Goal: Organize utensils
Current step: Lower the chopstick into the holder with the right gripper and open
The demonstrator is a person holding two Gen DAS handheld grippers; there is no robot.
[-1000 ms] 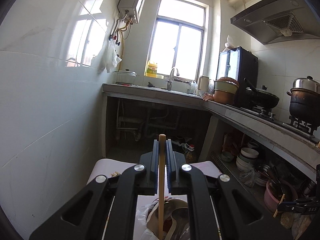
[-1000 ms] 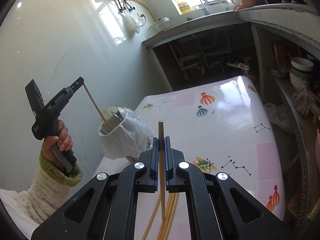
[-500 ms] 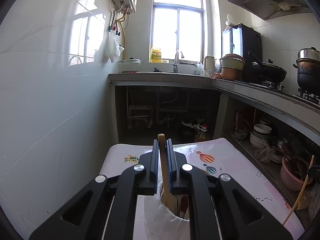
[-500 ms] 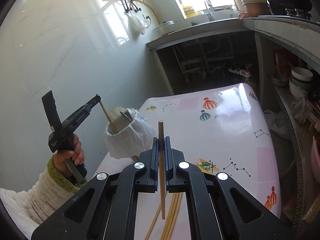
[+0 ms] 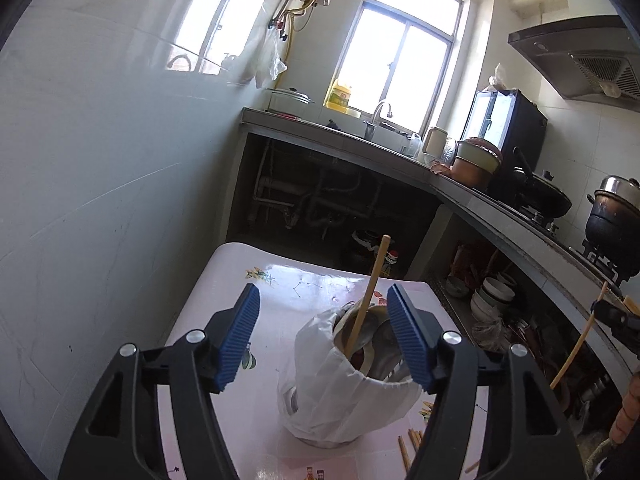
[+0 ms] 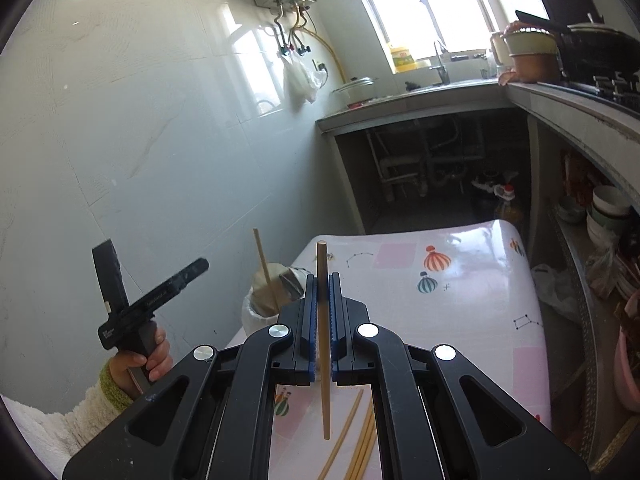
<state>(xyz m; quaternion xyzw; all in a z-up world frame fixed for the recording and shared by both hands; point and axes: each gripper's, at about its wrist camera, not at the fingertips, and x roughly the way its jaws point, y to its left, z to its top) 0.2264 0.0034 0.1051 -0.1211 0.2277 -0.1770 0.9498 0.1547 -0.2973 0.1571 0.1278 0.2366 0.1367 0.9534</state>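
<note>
Over the bag-lined utensil holder [image 5: 352,376], one chopstick lands while the next one waits.

The left gripper [image 5: 322,334] has just been opening; its blue pads flank the holder's mouth, pressing nothing, so the released chopstick [image 5: 366,304] leans inside. Right of the holder, the right gripper [image 6: 323,320] stays clenched on a second chopstick [image 6: 323,340], upright above the loose chopsticks [image 6: 360,436] on the table [image 6: 460,308], probably next in.
</note>
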